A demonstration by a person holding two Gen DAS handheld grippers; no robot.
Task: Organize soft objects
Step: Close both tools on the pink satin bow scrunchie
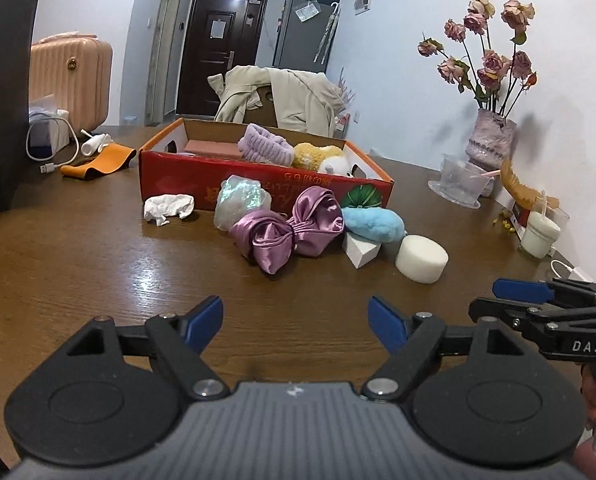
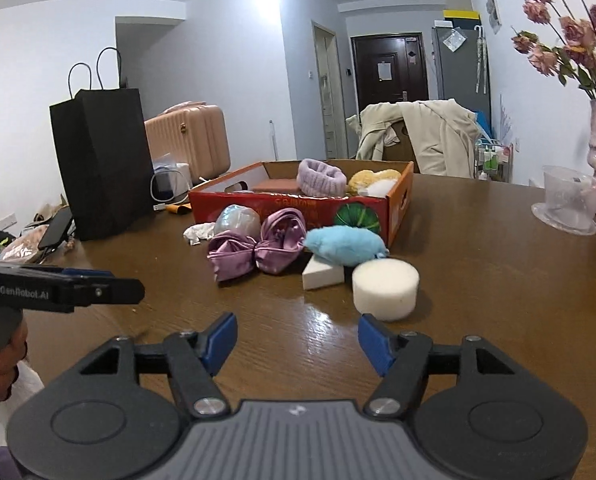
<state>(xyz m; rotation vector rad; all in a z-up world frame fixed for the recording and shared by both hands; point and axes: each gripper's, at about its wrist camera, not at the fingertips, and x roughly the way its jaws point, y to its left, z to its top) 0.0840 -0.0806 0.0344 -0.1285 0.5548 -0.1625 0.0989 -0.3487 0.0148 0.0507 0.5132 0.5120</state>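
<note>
Both hand-held grippers, left and right, hover with jaws apart and empty over the brown wooden worktop. Loose soft things lie before the red cardboard box: a lilac satin bow, a fluffy blue puff resting on a white foam wedge, and a round white sponge. Lifting the wedge first would likely tumble the puff; slick satin may slip.

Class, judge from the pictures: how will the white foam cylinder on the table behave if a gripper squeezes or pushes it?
The foam cylinder looks porous, so it is probably light and would dent under the fingers. It stands on a flat end on the table, so a low push should slide it rather than roll it. Tipped onto its curved side, it could roll.
</note>
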